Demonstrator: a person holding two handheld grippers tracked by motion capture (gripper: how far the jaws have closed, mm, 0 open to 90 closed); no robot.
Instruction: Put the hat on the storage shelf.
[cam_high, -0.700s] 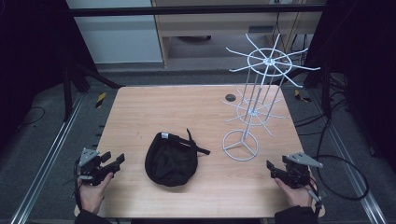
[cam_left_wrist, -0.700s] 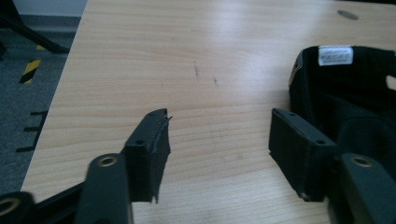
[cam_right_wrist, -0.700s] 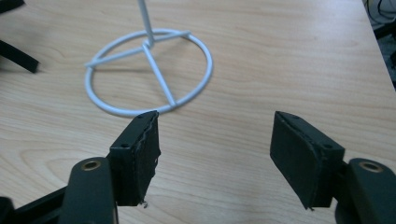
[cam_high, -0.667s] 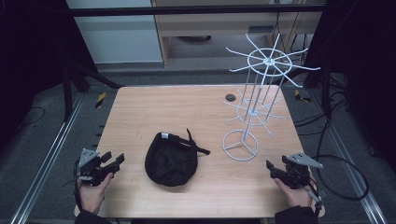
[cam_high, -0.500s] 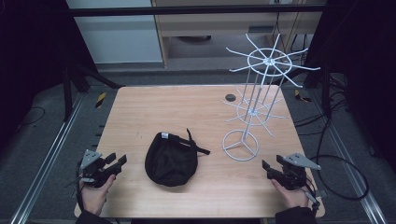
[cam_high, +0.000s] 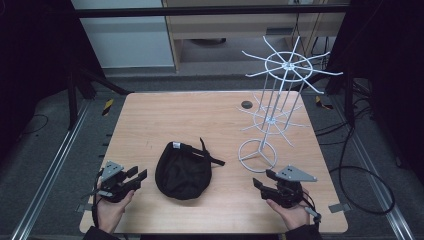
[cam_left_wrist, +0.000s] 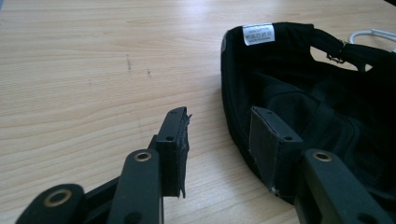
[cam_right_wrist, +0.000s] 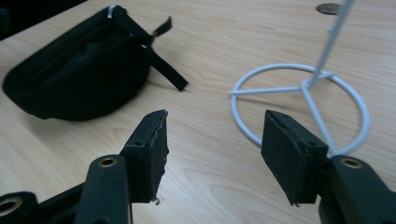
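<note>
So there's a black cap (cam_high: 183, 171) lying upside down in the lower middle of the high view, on a wooden table (cam_high: 170, 120), strap poking toward the right. A white wire rack (cam_high: 272, 115) stands at center right, its ring base just beside the cap (not touching, as far as I can see). The left gripper (cam_high: 136, 177) sits lower left, jaws apart, empty, near the cap's edge. The right gripper (cam_high: 263, 180) sits lower right, jaws also wide apart, holding nothing.
</note>
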